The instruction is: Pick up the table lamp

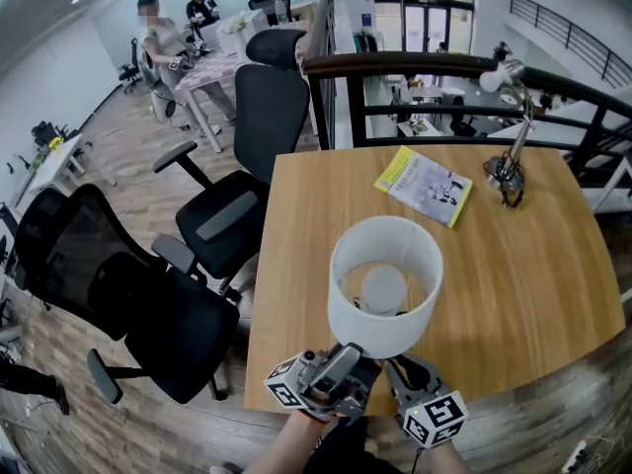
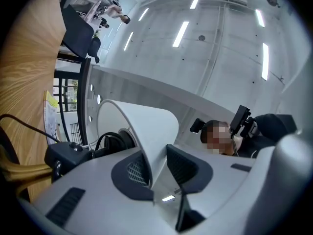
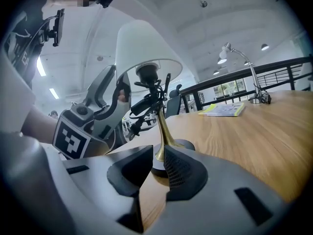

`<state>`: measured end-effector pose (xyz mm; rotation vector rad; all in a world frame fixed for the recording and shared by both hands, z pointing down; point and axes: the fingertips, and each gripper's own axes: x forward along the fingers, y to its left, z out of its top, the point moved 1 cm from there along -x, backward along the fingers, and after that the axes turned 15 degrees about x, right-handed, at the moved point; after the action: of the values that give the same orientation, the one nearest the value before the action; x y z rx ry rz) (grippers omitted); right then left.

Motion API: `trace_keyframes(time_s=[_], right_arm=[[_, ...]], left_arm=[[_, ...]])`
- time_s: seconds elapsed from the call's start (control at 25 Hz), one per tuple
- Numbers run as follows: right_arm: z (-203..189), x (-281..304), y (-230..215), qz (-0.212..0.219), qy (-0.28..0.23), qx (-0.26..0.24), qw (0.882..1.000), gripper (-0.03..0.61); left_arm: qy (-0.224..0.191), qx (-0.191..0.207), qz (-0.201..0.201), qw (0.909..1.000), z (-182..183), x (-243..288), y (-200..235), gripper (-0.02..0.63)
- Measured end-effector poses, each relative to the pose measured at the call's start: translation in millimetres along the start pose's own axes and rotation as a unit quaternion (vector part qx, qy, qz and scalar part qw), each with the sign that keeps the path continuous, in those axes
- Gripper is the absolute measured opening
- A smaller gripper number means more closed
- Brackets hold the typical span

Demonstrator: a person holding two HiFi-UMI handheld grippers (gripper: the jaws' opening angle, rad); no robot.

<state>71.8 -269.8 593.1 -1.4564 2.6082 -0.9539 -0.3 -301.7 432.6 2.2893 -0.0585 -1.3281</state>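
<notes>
Left gripper (image 2: pixel 155 154) fingers tight on table lamp (image 1: pixel 381 330) shade, right gripper (image 3: pixel 157 152) fingers tight on its stem.

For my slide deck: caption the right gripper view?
Right claw lined up on the brass lamp stem above its base; left claw at the shade.

My head view looks steeply down over the table (image 1: pixel 533 294). Left gripper view faces upward, hard against the table lamp (image 2: pixel 142 126); right gripper view sits low by its base — all three share it.
</notes>
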Motion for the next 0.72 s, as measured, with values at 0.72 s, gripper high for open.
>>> trace_keyframes(time_s=[0.72], right_arm=[[49, 84, -5, 0.002, 0.025, -0.073, 0.997, 0.14]], left_arm=[[-0.029, -0.005, 0.014, 0.9995, 27, 14, 28, 0.075]])
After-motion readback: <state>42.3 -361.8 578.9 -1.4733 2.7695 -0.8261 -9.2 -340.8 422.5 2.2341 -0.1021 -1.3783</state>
